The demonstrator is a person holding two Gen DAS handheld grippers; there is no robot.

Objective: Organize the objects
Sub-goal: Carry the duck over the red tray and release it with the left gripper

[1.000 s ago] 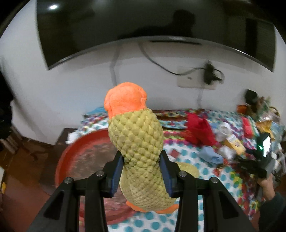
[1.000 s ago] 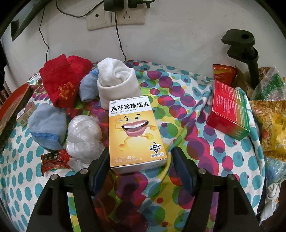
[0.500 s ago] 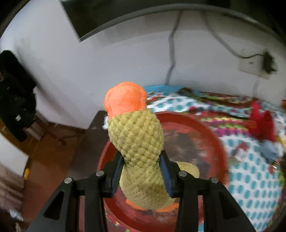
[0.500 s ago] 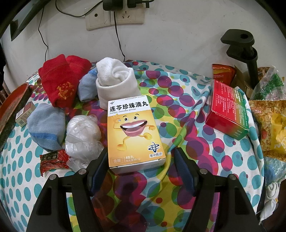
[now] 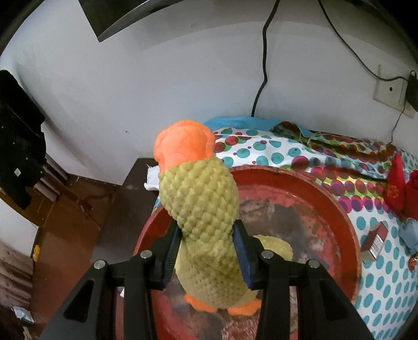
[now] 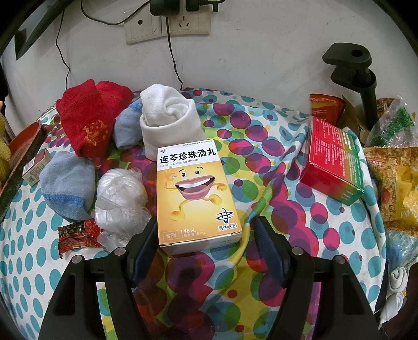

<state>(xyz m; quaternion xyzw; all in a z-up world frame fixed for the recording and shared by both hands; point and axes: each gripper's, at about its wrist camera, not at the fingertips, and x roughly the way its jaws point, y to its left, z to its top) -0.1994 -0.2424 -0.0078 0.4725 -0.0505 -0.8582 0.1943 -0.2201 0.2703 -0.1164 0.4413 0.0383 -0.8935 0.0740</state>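
Lived-in home (socks [image 6: 90, 123], wall-mounted television [image 5: 125, 15])

Left wrist view looks steeply down, close over the red tray [image 5: 347, 222]; wall at 12 o'clock, spotted cloth [image 5: 378, 282] at 3; right wrist view faces steeply down, close over that cloth [image 6: 274, 162]; shared: tray rim [image 6: 23, 146] at 9 o'clock, red sock [image 6: 86, 123].

A table draped in a polka-dot cloth [image 6: 261, 146] carries everything — teal dots on white toward its edges, purple, green and yellow circles across the middle. On it lie red socks [image 6: 88, 117], a rolled white sock [image 6: 167, 120], two pale blue socks [image 6: 68, 185], a crumpled plastic bag [image 6: 120, 198], a yellow medicine box [image 6: 196, 196] and a red box [image 6: 334, 162]. At the left end sits a round red tray [image 5: 347, 217] — a small carton [image 5: 373, 243] lies just beside its rim.
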